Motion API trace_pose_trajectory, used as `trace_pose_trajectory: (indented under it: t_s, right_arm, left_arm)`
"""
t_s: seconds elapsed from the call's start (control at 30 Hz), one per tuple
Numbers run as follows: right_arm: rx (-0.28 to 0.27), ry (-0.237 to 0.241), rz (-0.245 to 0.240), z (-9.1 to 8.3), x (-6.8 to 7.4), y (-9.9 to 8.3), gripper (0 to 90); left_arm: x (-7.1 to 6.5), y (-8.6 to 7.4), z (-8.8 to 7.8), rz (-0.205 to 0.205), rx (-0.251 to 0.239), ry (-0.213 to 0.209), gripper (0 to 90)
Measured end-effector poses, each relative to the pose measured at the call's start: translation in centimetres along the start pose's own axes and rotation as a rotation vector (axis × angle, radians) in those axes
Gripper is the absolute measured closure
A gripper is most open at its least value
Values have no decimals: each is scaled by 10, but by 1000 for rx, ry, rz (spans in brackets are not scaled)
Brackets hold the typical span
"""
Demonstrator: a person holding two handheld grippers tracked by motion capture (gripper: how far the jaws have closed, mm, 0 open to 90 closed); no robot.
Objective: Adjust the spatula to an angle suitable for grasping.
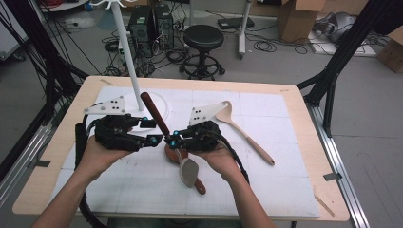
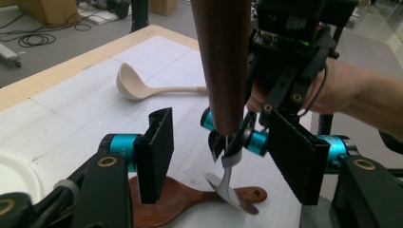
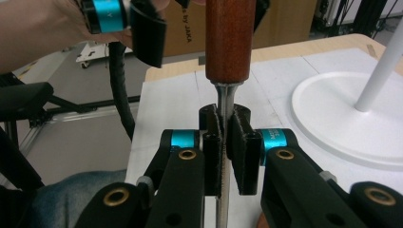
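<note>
1. So, the table has open mat on the near side and far right; the white stand crowds the far left.
2. The right gripper is clamped tight on the metal neck of the spatula, mid-table, held up: wooden handle pointing up and away, grey blade down.
3. The left gripper is halfway open beside the handle, not touching.
4. Count: one ladle, one wooden spoon lying flat, two grippers.

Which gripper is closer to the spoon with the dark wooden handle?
Right. The right gripper is clamped on the metal neck of the spoon. The left gripper stands open beside it, not touching.
</note>
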State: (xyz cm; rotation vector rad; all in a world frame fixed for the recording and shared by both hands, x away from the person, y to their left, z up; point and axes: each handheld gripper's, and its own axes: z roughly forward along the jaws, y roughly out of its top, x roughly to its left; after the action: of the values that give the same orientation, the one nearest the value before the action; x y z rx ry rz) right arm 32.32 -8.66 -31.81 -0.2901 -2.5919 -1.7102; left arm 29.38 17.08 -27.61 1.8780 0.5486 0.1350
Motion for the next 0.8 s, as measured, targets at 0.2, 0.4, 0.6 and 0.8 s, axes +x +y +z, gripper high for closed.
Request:
trace_pose_trajectory:
  t_s: [0.2, 0.4, 0.6, 0.8]
  right_arm:
    - [-16, -2, 4, 5, 2, 1, 848]
    - [-27, 3, 11, 9, 4, 1, 848]
    - [-39, 12, 20, 14, 6, 1, 848]
    - [-31, 28, 26, 21, 6, -1, 846]
  left_arm:
    - [0, 3, -3, -18, -18, 22, 491]
    - [-1, 5, -3, -18, -33, 29, 532]
    - [-2, 5, -2, -12, -38, 31, 601]
    - [-5, 5, -2, 19, -32, 27, 694]
